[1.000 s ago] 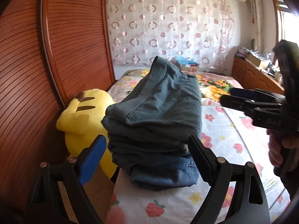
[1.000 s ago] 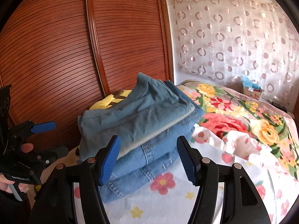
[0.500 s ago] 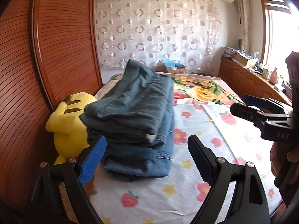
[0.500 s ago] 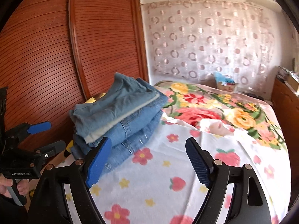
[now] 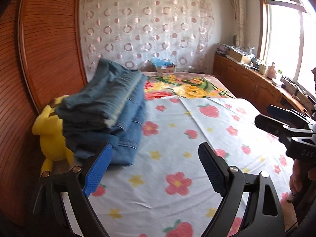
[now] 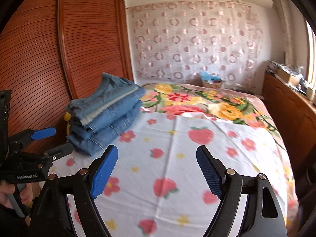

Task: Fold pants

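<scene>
Yellow plush toy (image 5: 50, 136) at far left, wedged against the wardrobe. Folded pants (image 5: 107, 114) stacked beside it, ahead-left of both jaw sets, likely parked at the bed's edge to keep the strawberry sheet (image 5: 177, 138) free. Left gripper (image 5: 154, 167): jaws spread wide, holding nothing, touching nothing. Right gripper (image 6: 157, 170): likewise wide apart, empty, above bare sheet.

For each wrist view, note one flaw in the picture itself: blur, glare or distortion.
Left wrist view: the window is blown out white, and the folded jeans are smeared by motion blur. Right wrist view: fisheye bends the wooden wardrobe doors into curves, and the sheet's strawberry prints look soft.
</scene>
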`<state>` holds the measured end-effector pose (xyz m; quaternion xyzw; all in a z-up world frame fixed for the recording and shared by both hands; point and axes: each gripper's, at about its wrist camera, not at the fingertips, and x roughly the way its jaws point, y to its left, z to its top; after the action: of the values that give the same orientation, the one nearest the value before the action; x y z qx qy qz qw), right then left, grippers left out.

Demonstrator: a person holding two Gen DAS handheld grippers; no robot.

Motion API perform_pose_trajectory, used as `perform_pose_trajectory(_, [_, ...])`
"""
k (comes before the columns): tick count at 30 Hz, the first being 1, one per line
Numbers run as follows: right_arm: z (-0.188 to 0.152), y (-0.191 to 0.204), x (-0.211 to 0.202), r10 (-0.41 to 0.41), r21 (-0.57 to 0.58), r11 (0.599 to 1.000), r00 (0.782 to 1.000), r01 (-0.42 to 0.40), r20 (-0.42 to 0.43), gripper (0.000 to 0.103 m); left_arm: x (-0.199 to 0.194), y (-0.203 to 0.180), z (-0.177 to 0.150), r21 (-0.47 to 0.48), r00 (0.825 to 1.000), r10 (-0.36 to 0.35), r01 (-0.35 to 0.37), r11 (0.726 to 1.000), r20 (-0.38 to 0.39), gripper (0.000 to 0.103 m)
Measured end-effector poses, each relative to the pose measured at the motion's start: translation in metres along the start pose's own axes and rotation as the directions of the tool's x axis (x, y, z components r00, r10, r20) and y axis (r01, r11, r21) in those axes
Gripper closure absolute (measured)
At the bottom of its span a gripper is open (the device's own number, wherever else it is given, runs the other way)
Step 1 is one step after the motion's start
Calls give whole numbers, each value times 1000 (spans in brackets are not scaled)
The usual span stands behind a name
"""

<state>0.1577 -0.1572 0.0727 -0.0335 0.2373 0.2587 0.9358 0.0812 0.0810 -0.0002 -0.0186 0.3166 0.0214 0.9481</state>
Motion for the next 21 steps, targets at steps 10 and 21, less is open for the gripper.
perform_pose_trajectory(10, [-23, -2, -64, -137, 113, 984, 991, 137, -6, 20, -17, -52, -8, 60, 999, -50, 50, 997, 2, 14])
perform_pose_trajectory(21, [-19, 33, -89, -224, 126, 968, 973, 216, 52, 20, -47, -87, 5, 88, 993, -95, 90, 992, 64, 14])
